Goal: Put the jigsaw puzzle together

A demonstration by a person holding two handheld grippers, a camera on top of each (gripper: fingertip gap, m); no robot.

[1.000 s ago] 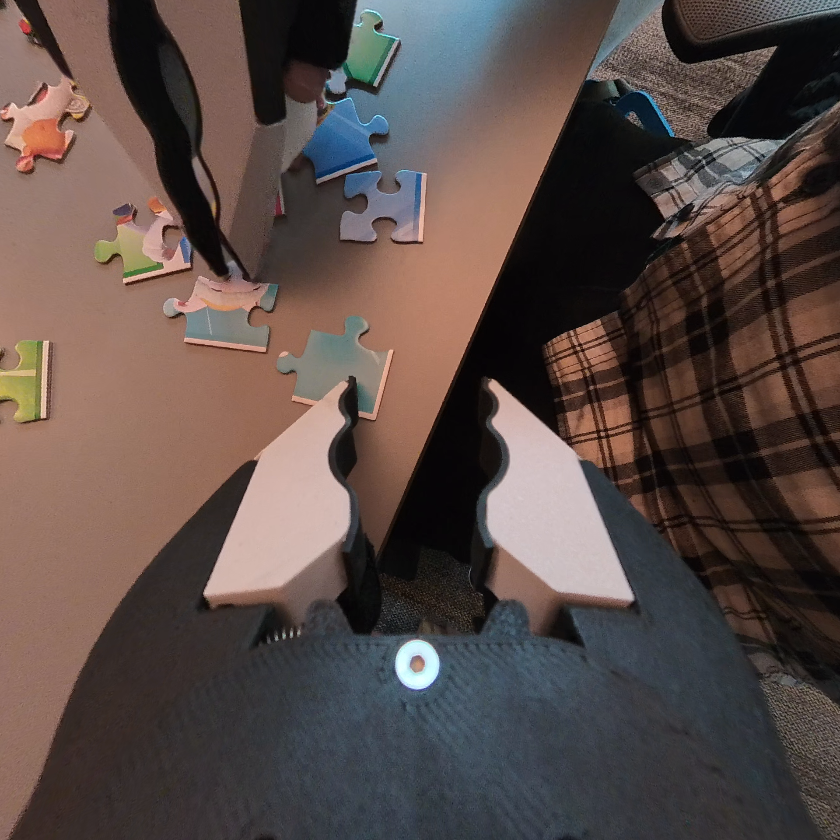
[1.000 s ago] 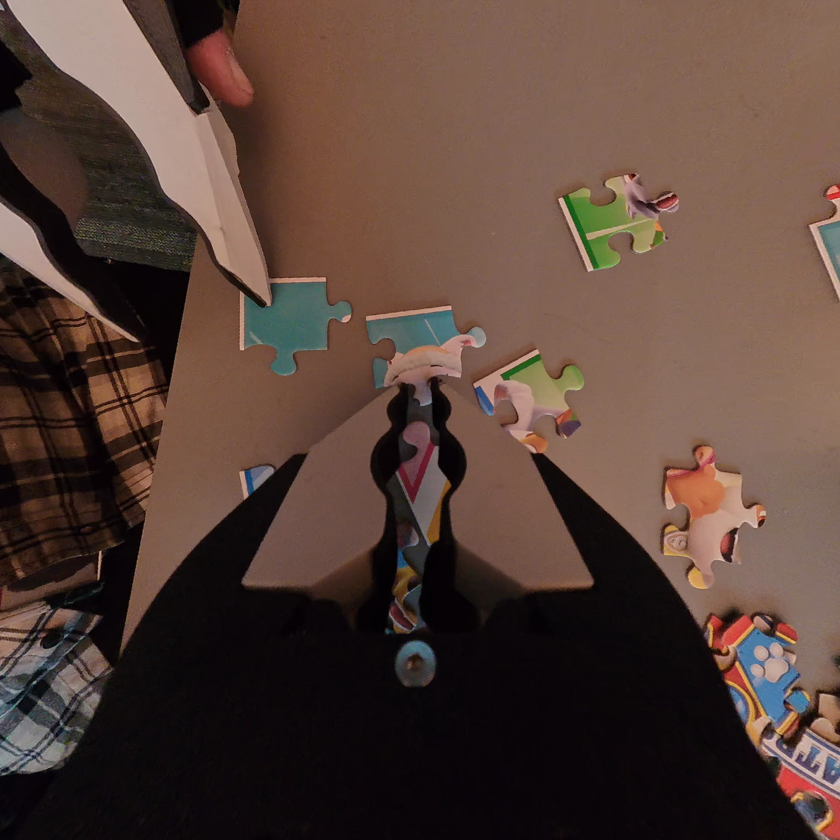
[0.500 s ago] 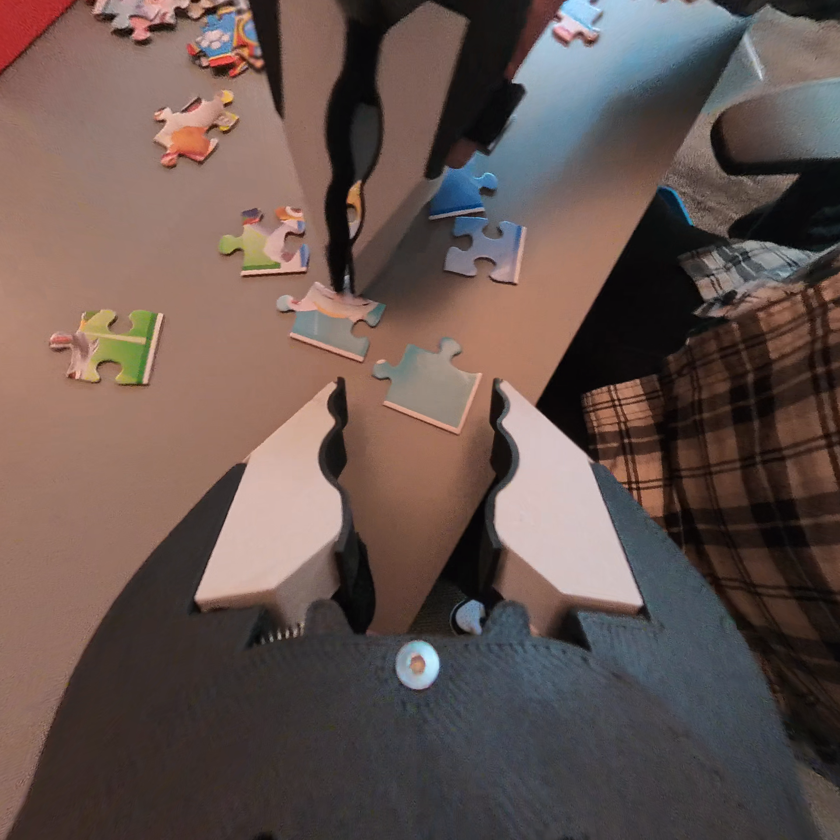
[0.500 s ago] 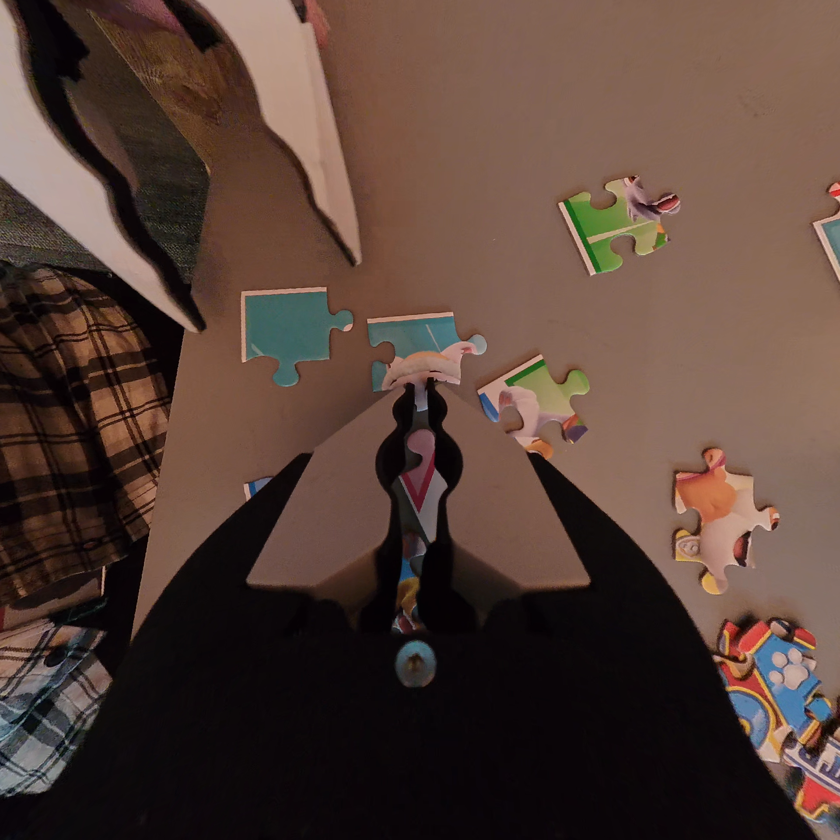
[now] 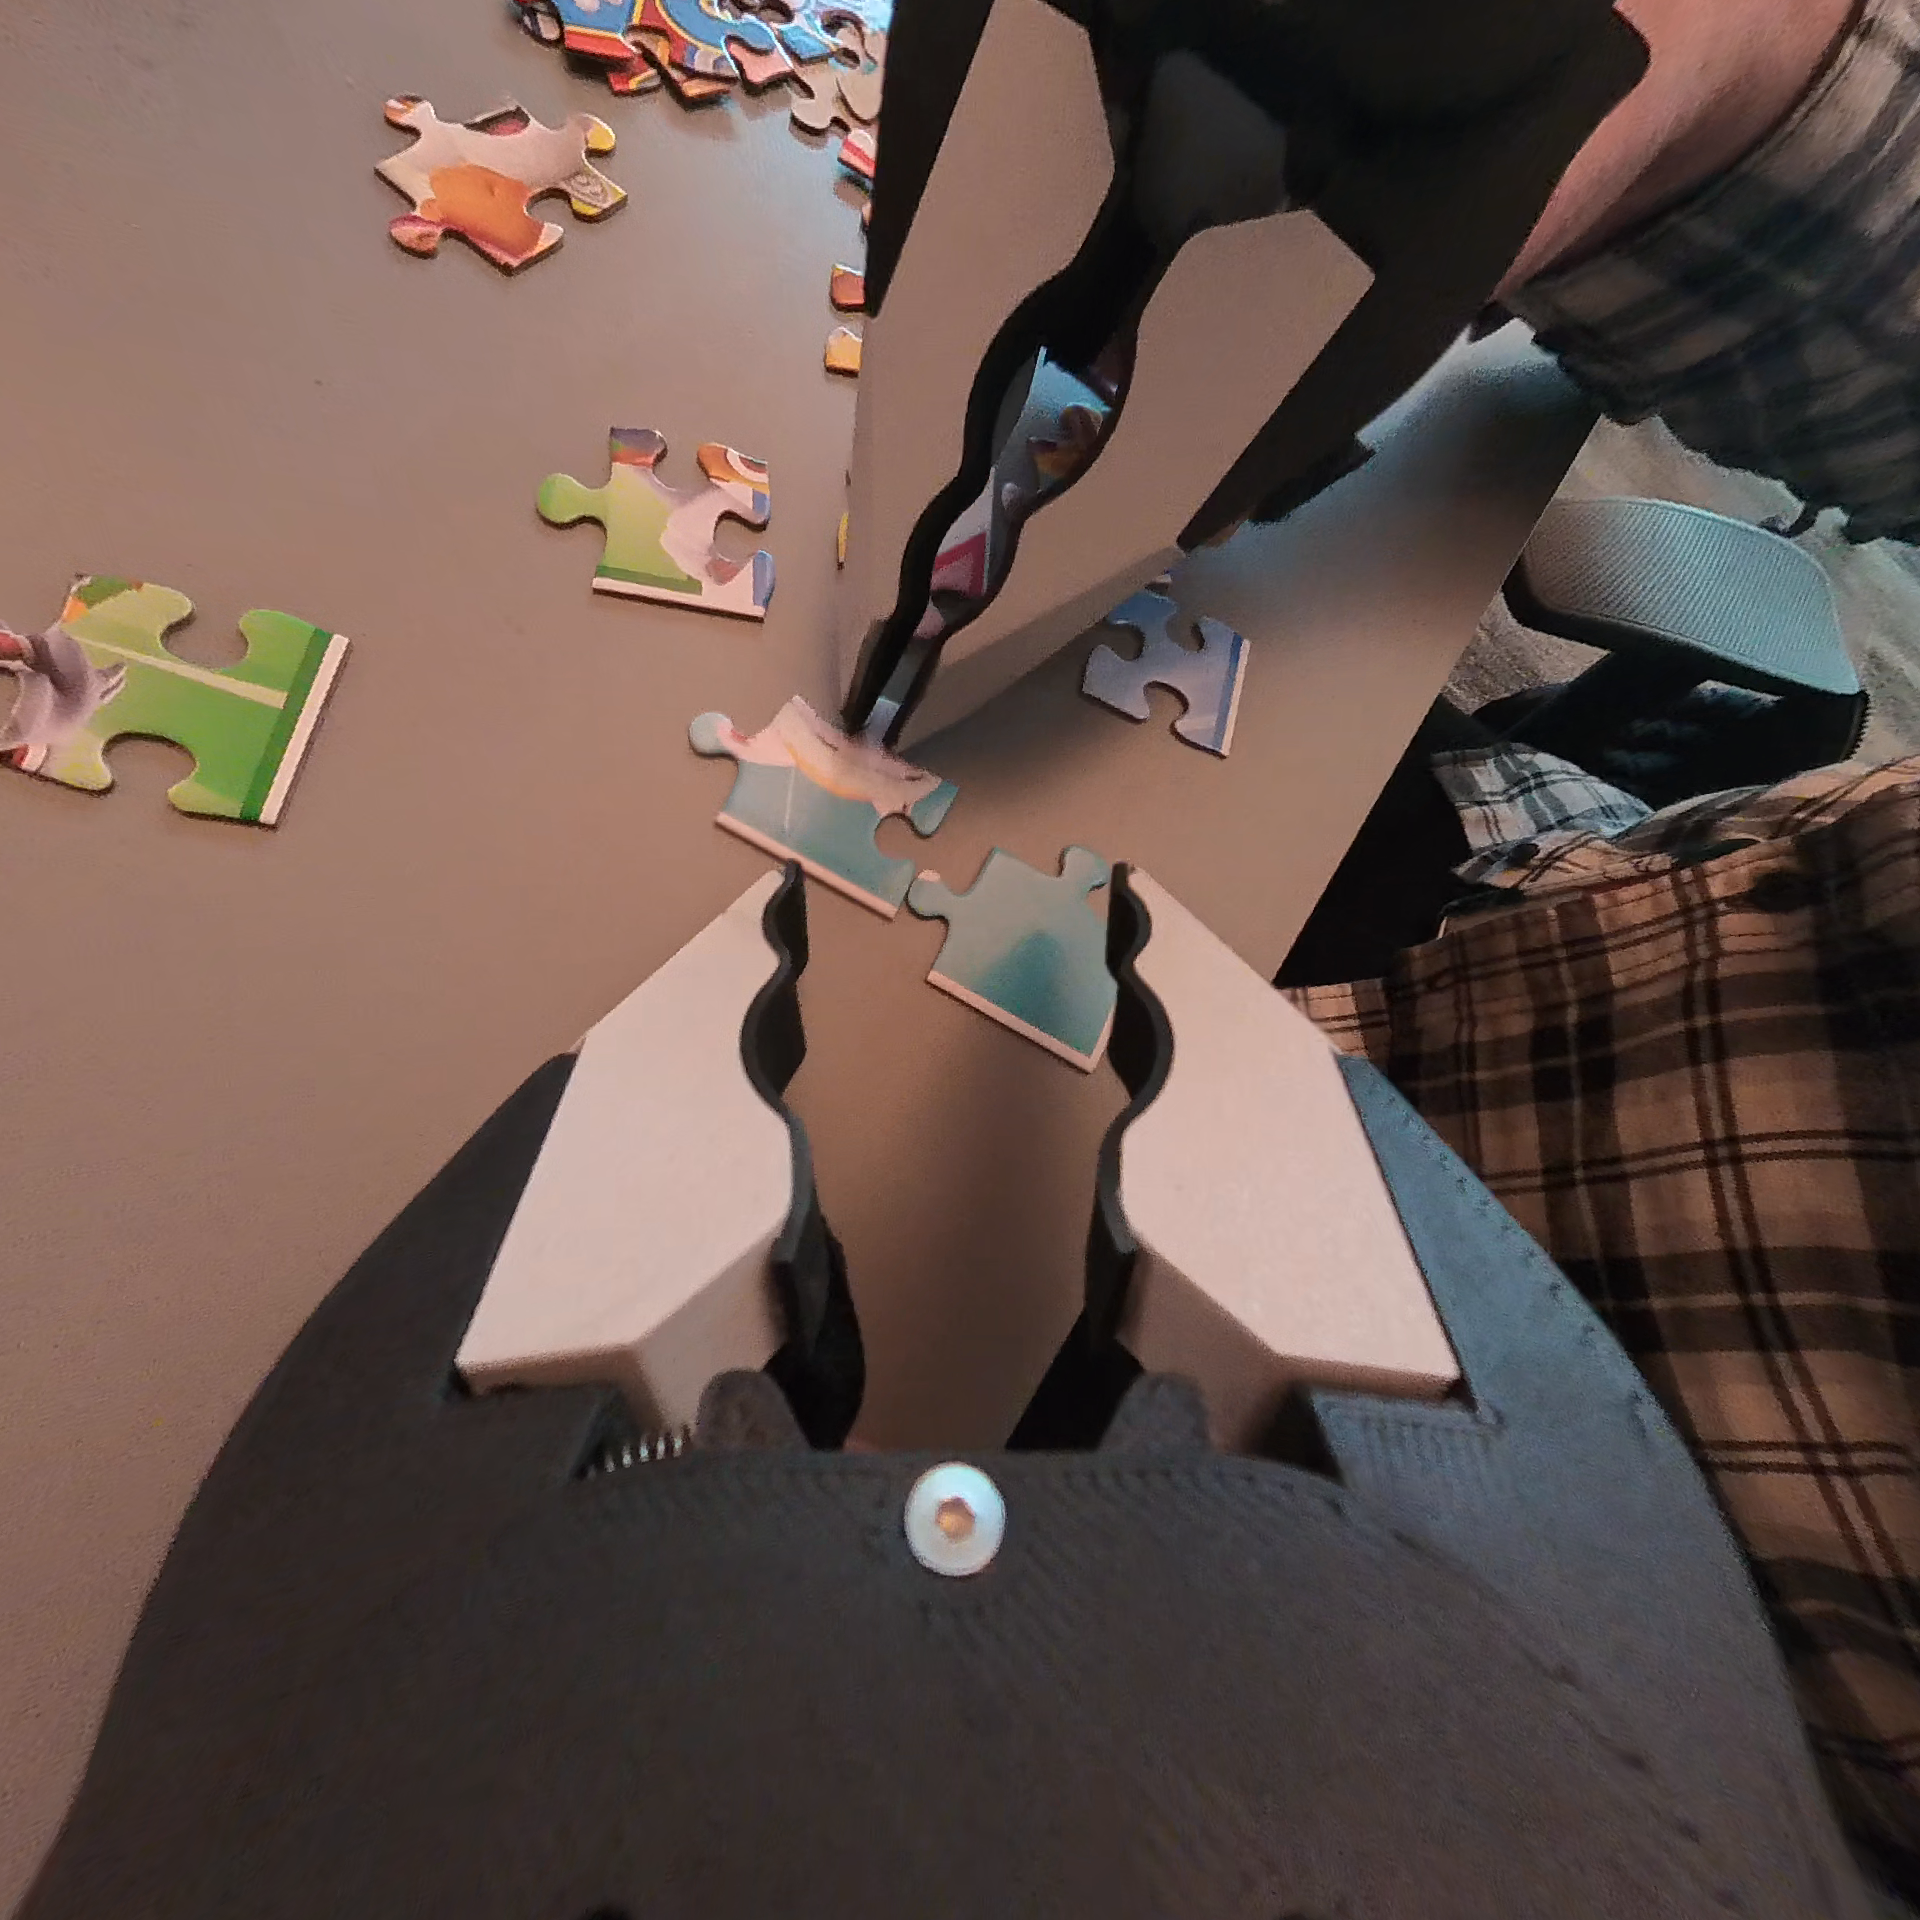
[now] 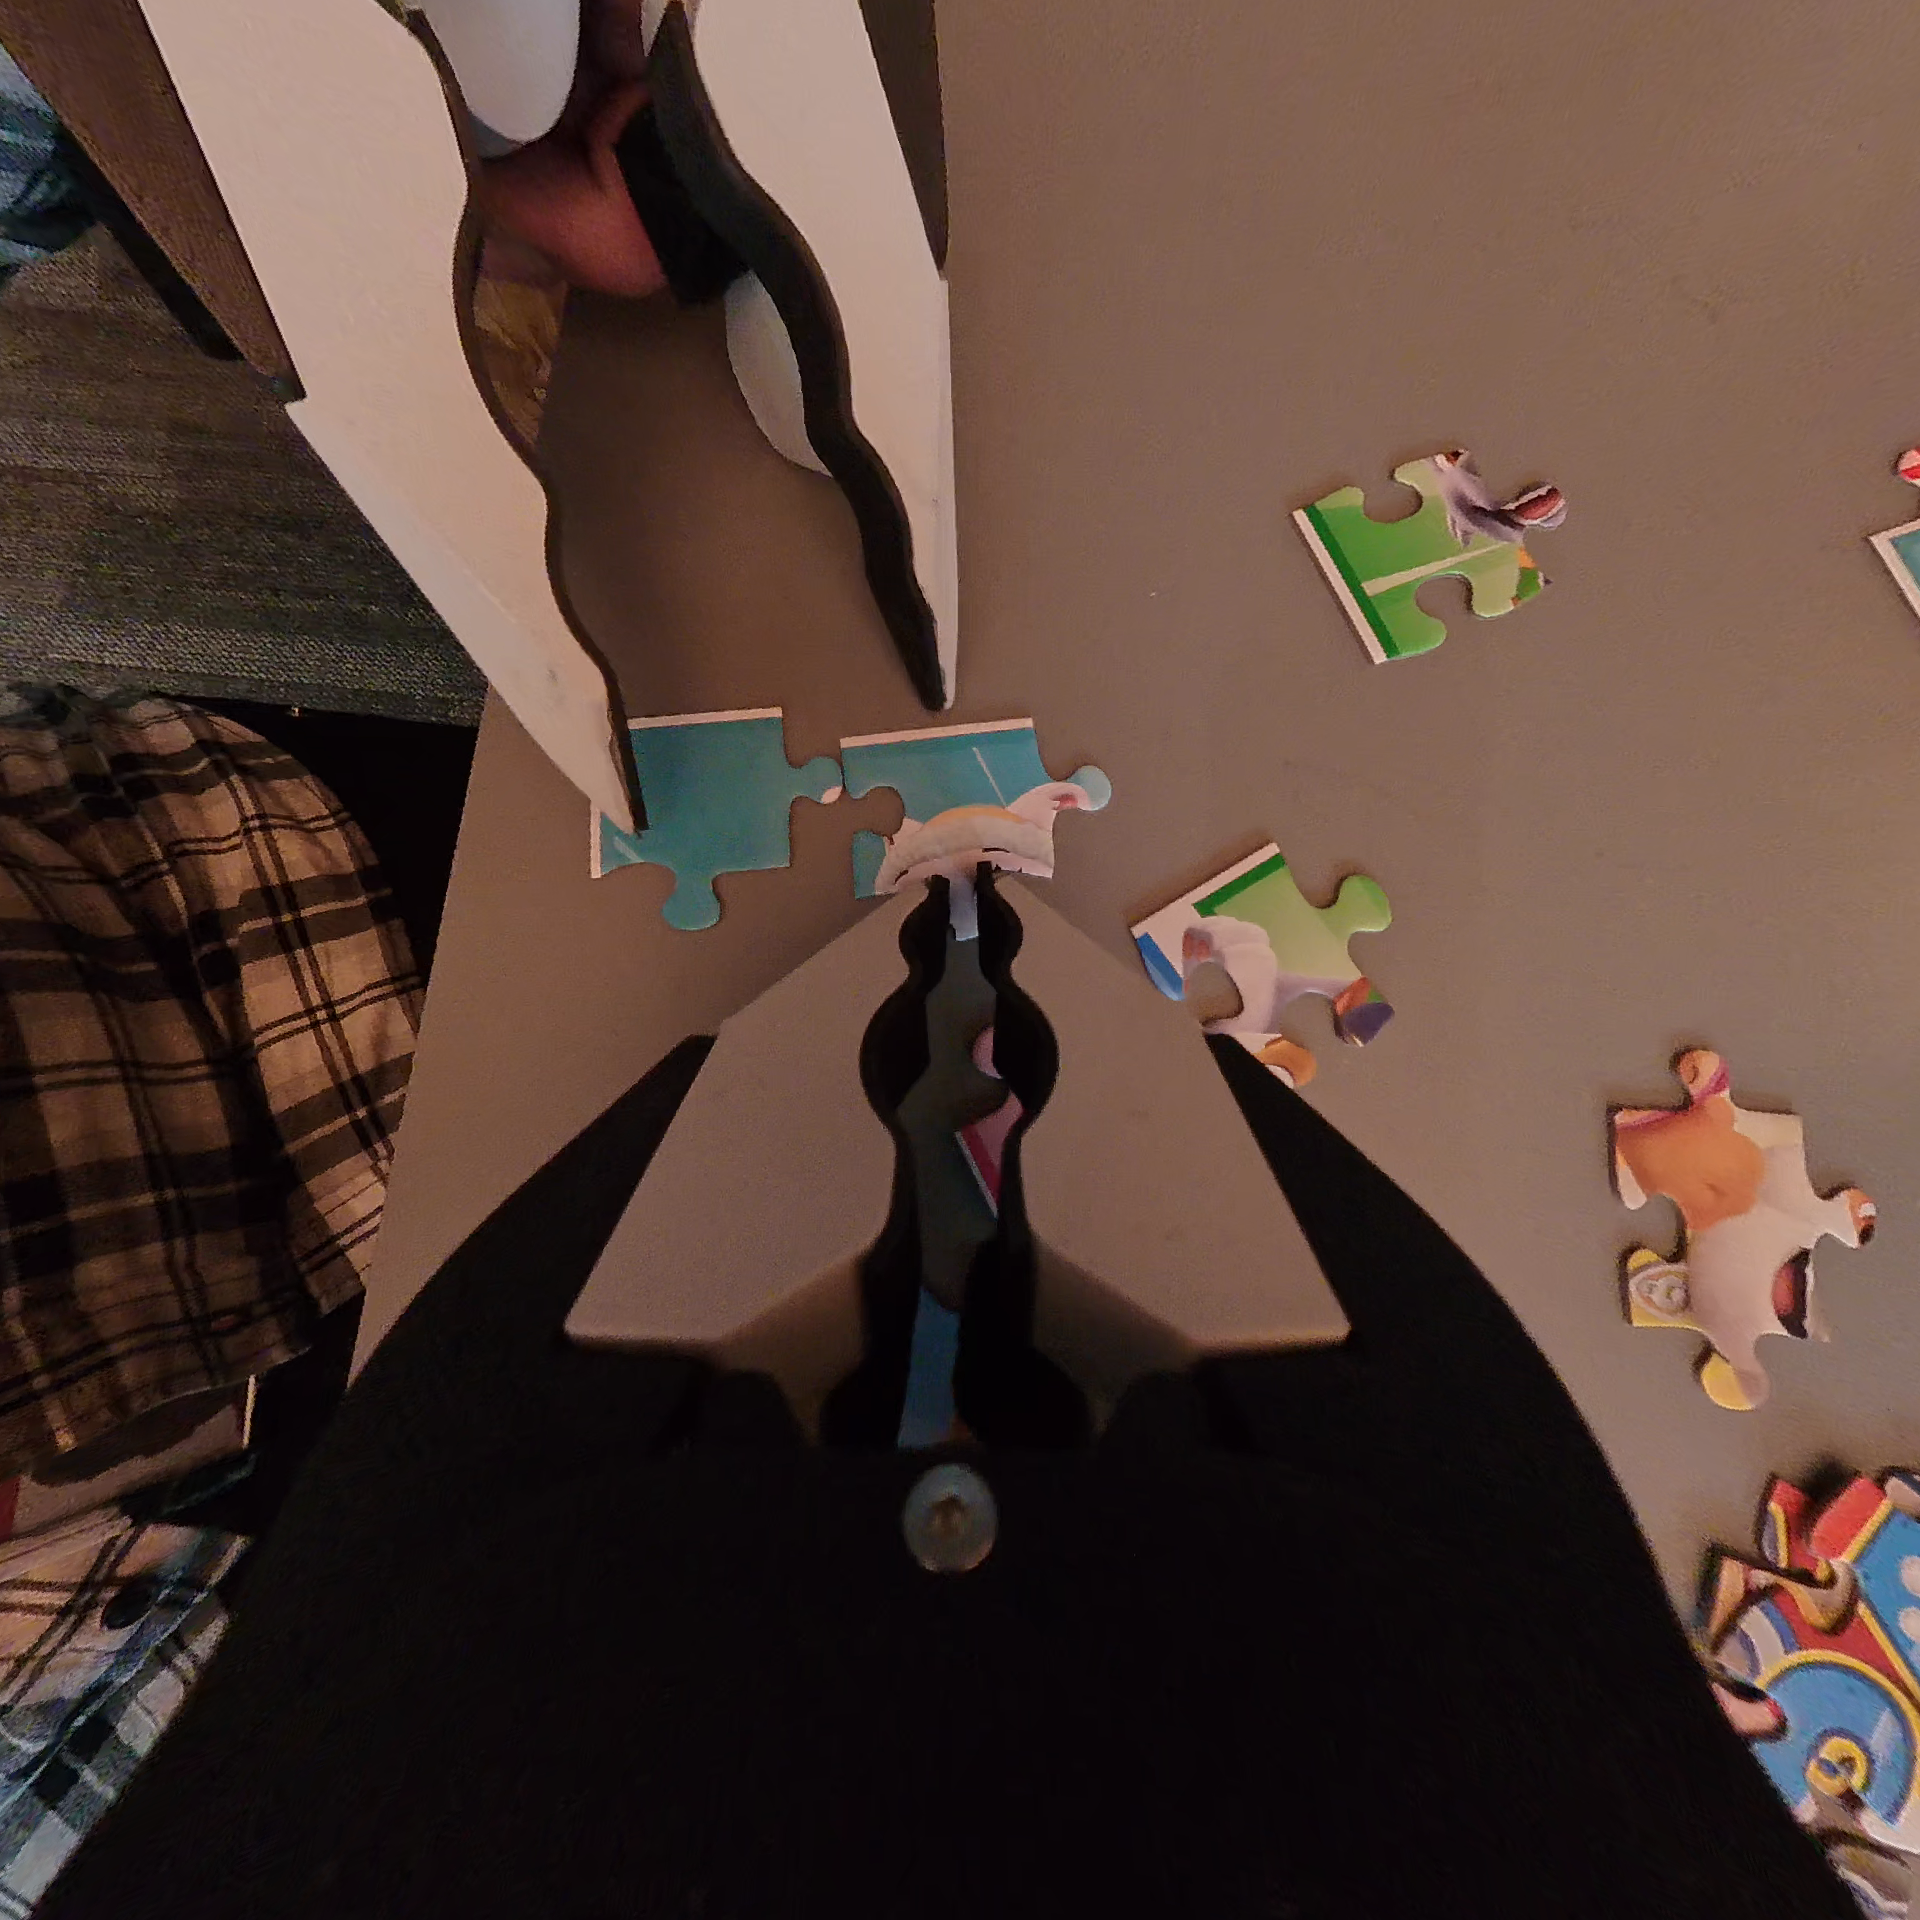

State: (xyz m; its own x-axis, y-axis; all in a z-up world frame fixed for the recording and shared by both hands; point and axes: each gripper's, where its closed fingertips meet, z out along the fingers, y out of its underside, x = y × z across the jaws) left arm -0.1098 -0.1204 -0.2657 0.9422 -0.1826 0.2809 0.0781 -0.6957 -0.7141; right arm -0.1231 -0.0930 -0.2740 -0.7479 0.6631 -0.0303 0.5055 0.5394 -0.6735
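The right tool point(image 6: 961, 899) is pinching a piece point(image 6: 951, 1164) upright, tips resting on a teal piece point(image 6: 951, 795) on the table point(image 6: 1351, 260). The left tool point(image 5: 951, 925), spread wide, is nudging the plain teal piece point(image 5: 1023, 956) alongside. Its knob could be riding over the socket, skewing both.

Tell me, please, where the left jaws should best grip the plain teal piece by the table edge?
Probably the teal piece by its straight white-bordered edge, which shows no knobs. It lies flat, so come from above, off the table-edge side. The left gripper is open and already straddling it.
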